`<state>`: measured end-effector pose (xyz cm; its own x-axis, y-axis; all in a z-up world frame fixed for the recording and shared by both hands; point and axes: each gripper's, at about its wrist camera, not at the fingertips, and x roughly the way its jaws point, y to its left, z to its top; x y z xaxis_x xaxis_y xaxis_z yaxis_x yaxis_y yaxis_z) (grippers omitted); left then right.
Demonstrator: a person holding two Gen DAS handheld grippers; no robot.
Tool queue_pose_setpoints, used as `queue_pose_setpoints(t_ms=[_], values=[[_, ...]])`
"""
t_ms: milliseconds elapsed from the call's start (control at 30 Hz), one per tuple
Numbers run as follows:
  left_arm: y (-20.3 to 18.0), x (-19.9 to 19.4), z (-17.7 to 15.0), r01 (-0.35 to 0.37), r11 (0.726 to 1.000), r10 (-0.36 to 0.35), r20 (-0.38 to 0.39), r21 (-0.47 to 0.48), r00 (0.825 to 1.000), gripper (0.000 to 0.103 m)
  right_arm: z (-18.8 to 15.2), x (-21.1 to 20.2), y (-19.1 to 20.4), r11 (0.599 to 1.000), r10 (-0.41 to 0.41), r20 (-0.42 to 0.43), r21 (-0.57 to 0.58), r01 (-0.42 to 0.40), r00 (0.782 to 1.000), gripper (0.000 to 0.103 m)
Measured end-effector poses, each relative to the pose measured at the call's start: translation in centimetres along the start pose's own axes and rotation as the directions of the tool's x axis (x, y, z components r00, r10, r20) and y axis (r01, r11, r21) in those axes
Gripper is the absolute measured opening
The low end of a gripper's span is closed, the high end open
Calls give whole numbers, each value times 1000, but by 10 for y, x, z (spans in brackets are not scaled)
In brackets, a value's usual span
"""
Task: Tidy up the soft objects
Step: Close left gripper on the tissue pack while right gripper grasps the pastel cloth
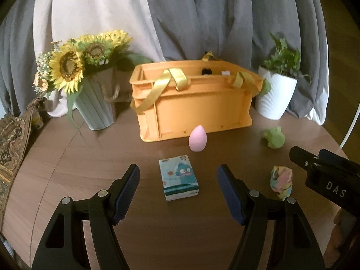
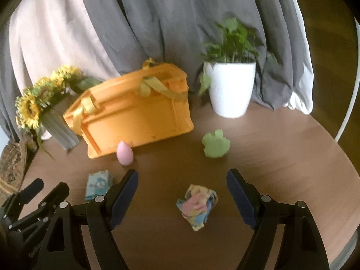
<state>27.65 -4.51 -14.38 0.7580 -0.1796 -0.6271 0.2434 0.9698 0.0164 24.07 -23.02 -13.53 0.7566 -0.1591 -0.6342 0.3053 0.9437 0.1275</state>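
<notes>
Both tools hang wide apart, holding nothing: the left gripper [image 1: 178, 175] frames the tissue pack [image 1: 178, 177] at lower centre, the right gripper [image 2: 182, 182] the pastel cloth [image 2: 198, 204]. Next, probably lower, pinch, carry to the orange basket [image 1: 202, 112] at centre frame
</notes>
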Motion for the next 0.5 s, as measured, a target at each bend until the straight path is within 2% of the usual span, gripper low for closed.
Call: queue_pose_setpoints(t_ms=[500], values=[[2,50,-15,-28,999,25,-95,-23,995,71,-27,42,-11,998,-53,-120,37,57,991,82]])
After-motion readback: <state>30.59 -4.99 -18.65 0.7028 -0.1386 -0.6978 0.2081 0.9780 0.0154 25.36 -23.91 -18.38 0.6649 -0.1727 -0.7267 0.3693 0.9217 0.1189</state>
